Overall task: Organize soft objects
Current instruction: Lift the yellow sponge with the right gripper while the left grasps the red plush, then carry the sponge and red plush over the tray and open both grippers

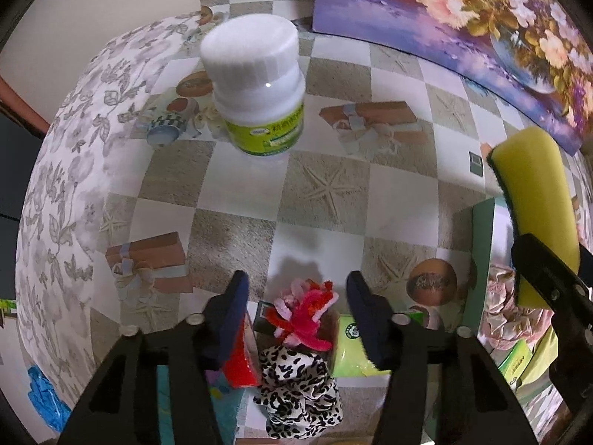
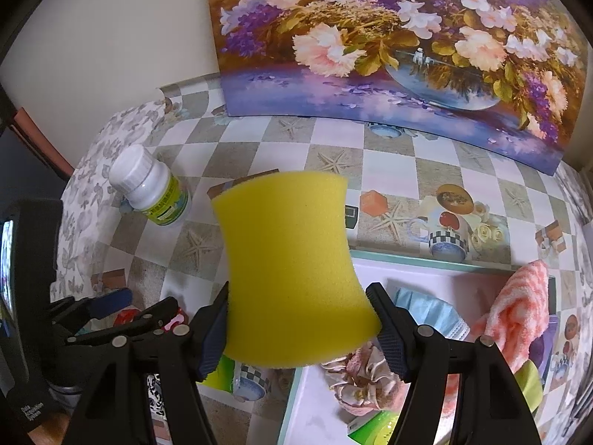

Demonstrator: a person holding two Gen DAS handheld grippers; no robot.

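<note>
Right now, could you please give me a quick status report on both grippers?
Right gripper shut on yellow foam sponge, above tray. Left gripper open around pink-red pipe-cleaner flower. Leopard-print scrunchie beside it.

White pill bottle (image 1: 255,85) on checkered tablecloth (image 1: 326,185), flower painting (image 2: 389,37) behind.

Both the left gripper (image 1: 296,293) and the right gripper (image 2: 300,304) were matte black plastic frames with silver round bolts at the pivots (two per side) and dark navy ribbed pads (image 2: 389,345).
</note>
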